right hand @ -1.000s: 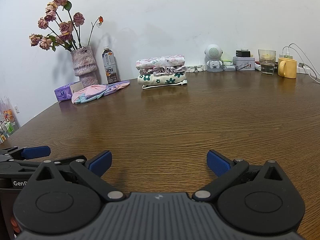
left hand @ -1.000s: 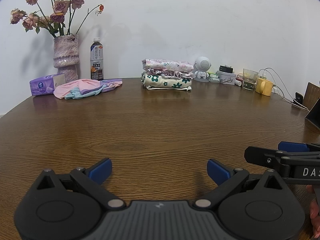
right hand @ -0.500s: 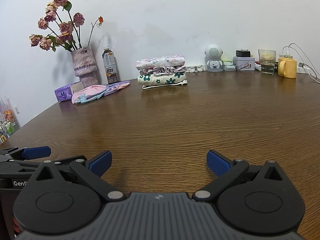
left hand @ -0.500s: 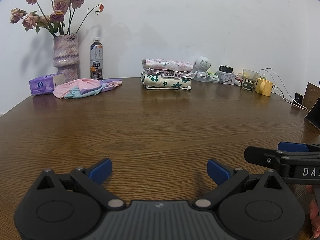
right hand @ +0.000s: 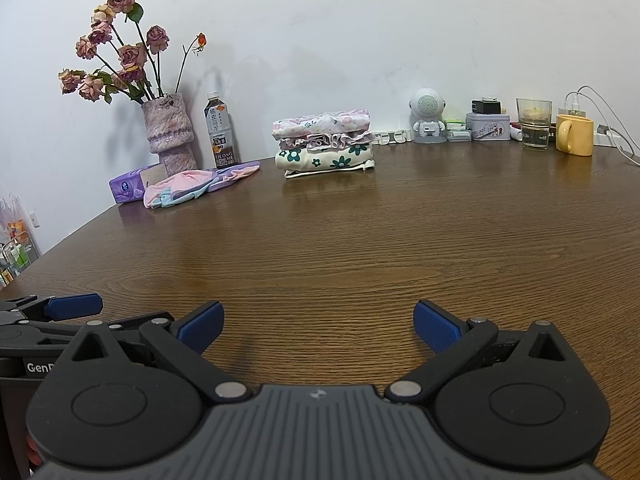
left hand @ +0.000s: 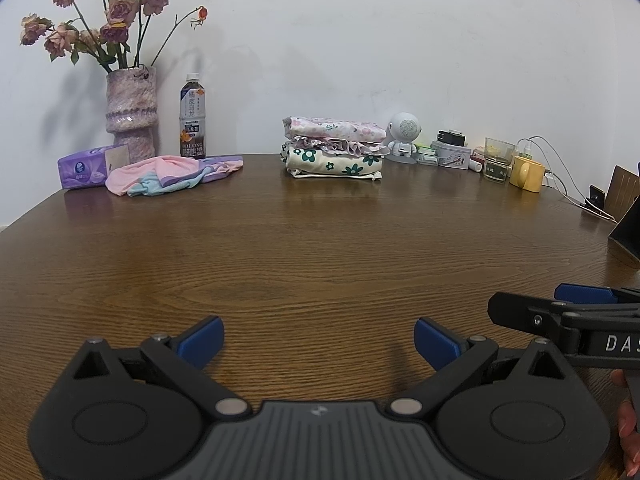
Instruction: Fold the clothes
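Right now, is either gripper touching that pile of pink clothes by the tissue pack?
Apart. In the left wrist view, bare table separates the open left gripper from the pink clothes; the right gripper view shows the same gap.

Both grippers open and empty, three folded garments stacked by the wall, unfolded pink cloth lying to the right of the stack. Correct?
Wrong side: in the left wrist view the unfolded pink cloth lies left of the stack, by the vase. Left gripper and right gripper are open, empty.

We are seeing even, soft indoor light; the flowers [left hand: 100,16] are casting faint shadows on the far wall [left hand: 360,40], and fisheye bending is darkening the corners.
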